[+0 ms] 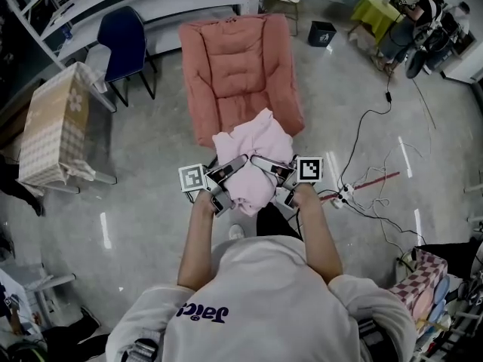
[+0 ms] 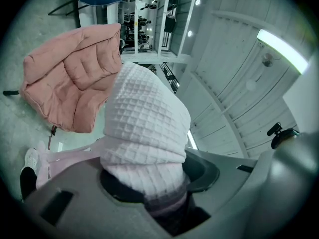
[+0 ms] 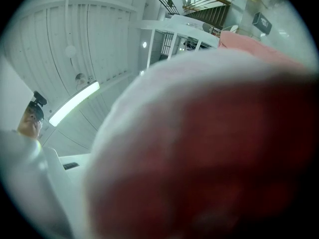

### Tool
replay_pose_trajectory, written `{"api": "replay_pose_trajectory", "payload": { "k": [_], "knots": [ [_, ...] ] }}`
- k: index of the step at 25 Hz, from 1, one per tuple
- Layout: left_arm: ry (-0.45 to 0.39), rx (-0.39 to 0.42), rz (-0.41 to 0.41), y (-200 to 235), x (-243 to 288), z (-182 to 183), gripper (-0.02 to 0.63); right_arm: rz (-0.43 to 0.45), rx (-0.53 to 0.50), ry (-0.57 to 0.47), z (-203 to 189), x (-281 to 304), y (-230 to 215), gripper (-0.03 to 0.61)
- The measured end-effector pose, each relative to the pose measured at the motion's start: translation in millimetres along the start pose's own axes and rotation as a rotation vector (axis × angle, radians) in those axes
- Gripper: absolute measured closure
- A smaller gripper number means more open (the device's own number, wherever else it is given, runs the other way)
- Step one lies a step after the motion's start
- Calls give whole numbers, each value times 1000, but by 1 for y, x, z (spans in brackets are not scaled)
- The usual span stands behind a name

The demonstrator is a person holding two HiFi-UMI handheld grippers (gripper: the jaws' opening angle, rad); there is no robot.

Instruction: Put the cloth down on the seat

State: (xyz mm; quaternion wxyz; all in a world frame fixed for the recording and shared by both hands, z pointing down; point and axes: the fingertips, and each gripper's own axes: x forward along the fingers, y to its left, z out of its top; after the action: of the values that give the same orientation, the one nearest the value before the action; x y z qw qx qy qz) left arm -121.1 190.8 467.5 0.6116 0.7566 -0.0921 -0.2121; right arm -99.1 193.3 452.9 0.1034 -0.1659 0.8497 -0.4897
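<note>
Person: nearest the head camera, shoulders in a pale sweatshirt (image 1: 256, 300), both bare forearms stretched forward towards the seat.
Left gripper (image 1: 219, 183): held in the person's left hand, its marker cube (image 1: 192, 177) on the outer side; its fingers (image 1: 229, 167) are clenched on the cloth's left side.
Left gripper view: a waffle-weave fold of cloth (image 2: 144, 128) rises straight out from between the grey fingers, pinched tight at its base.
Right gripper (image 1: 275, 176): held in the person's right hand, its marker cube (image 1: 309, 169) on the outer side; its fingers (image 1: 266, 162) grasp the cloth's right side.
Right gripper view: cloth (image 3: 209, 148) lies bunched against the lens, a blurred pink-red mass that covers most of the picture and the fingers with it.
Cloth (image 1: 253, 161): pale pink and crumpled, carried between the two grippers in front of the person; in the head view its far edge overlaps the seat's near edge. Whether it touches the seat cannot be told.
Seat (image 1: 238, 66): a salmon-pink padded floor chair with quilted back, lying open on the grey floor (image 1: 151, 149) just beyond the cloth; nothing lies on its upper cushions.
Surroundings: a bench under a checked cover (image 1: 53, 123) at the left, a dark blue chair (image 1: 124, 40) behind it, and cables (image 1: 362, 179) trailing over the floor at the right.
</note>
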Motion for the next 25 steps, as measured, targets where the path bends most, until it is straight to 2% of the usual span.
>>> {"api": "replay_pose_trajectory", "payload": {
  "k": [5, 11, 16, 19, 22, 25],
  "knots": [
    [-32, 27, 37, 15, 47, 45, 417, 22, 0, 30, 61, -1, -34, 368],
    [-89, 77, 33, 18, 111, 115, 417, 86, -20, 64, 152, 9, -59, 367],
    [-136, 97, 42, 33, 164, 147, 417, 110, -14, 96, 207, -3, -89, 365],
    [-158, 79, 50, 47, 179, 151, 417, 103, 29, 113, 215, -9, -108, 364],
    [-176, 53, 85, 65, 181, 155, 419, 106, 20, 130, 221, -9, -123, 362],
    [-184, 31, 107, 78, 184, 161, 419, 79, 128, 134, 221, -7, -142, 362]
  ]
}}
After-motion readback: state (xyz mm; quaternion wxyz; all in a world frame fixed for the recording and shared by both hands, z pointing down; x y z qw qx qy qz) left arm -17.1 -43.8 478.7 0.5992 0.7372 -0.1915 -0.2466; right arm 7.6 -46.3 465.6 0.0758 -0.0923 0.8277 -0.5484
